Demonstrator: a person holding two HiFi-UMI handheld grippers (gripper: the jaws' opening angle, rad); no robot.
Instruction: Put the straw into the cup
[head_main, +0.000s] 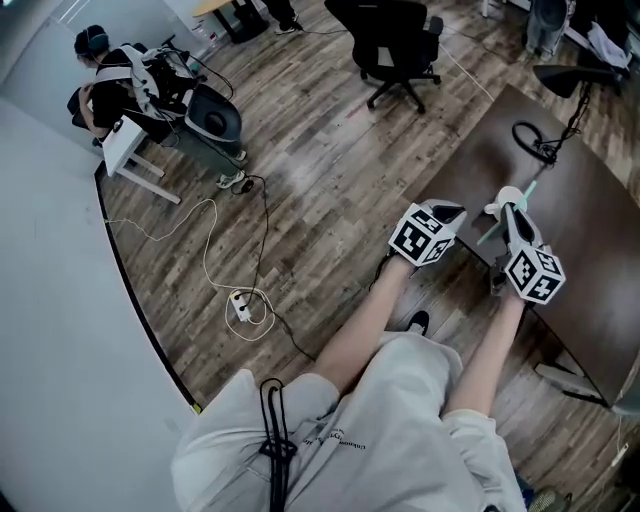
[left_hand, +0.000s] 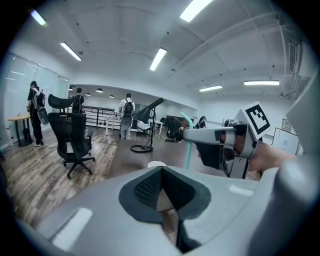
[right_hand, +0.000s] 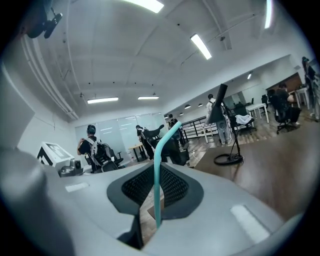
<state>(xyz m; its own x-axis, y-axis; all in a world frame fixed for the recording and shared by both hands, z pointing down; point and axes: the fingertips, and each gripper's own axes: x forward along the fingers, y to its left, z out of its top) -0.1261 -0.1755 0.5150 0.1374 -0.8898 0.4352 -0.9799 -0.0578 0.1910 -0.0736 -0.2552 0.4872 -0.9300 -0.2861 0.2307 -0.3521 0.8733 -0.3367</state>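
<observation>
The teal straw is clamped between the closed jaws of the right gripper, near the white cup on the brown table. The left gripper is seen closed, with nothing between its jaws.

Smooth plastic straw; matt brown table; wood-plank floor.

bright ceiling strip lights, fisheye-warped edges

teal straw, white cup, brown table
</observation>
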